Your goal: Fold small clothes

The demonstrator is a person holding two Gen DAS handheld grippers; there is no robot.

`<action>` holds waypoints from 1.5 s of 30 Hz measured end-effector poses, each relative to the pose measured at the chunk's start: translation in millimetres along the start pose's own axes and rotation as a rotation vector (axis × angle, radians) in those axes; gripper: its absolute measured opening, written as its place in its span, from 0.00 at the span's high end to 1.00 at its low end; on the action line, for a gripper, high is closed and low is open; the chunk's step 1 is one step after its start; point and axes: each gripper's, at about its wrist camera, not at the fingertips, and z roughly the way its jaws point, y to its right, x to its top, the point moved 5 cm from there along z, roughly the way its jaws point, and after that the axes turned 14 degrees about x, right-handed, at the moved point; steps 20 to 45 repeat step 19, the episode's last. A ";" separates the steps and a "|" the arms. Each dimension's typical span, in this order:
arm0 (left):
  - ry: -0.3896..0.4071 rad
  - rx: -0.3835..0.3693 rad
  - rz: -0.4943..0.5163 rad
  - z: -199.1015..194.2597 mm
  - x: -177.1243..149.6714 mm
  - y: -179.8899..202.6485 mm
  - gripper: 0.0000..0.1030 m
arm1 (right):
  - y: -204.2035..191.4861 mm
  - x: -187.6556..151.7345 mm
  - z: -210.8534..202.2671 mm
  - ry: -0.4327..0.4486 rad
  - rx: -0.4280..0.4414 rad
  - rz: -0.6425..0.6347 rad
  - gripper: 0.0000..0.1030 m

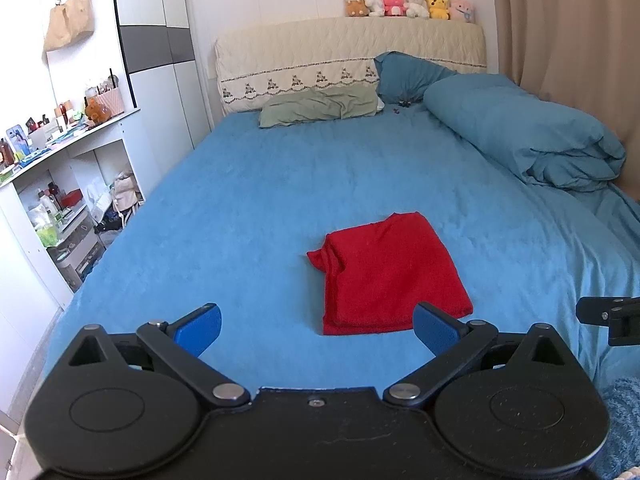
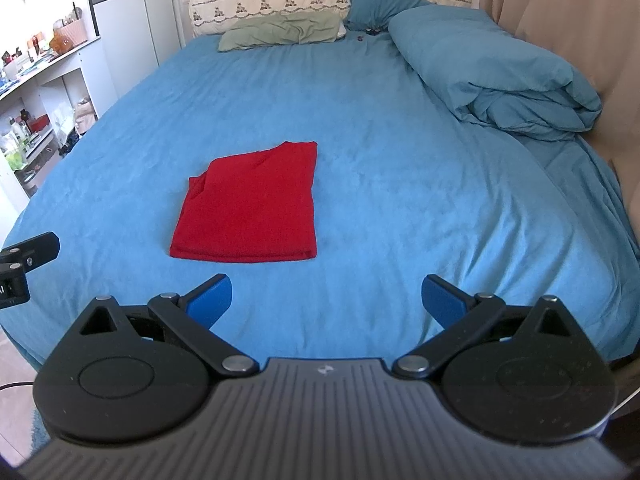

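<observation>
Both claws spread wide, pinching nothing: left claw (image 1: 316, 330), right claw (image 2: 326, 300), hovering over the bed's (image 2: 400, 200) near edge. Just beyond, red garment (image 2: 250, 204) folded flat toward that edge. Soft, light, limp, probably slippery between layers; best pinched at the near folded corners. Left view alone reveals plush toys (image 1: 408, 4) atop the headboard

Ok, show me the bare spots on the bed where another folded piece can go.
Widest free patch: blue sheet right of the red garment, bordered by the rolled duvet. A second patch lies left of the garment toward the shelf-side bed edge, and a third beyond it up to the green pillow. Crowded: the head of the bed and the duvet side.
</observation>
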 end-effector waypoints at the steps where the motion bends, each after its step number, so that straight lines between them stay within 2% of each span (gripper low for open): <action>1: 0.002 0.000 0.000 -0.9 -0.2 0.1 0.00 | -0.4 0.1 -0.8 0.002 0.001 0.001 0.00; 10: 0.009 0.015 0.012 -3.4 1.8 -0.6 0.00 | -3.2 0.7 -3.8 0.007 0.001 -0.002 0.00; 17: 0.028 -0.001 -0.009 -5.9 2.4 -3.2 0.00 | -4.2 1.6 -4.5 0.012 0.001 -0.002 0.00; 45: 0.026 -0.002 -0.014 -4.5 2.1 -4.1 0.00 | -3.7 1.8 -4.3 0.012 0.002 -0.002 0.00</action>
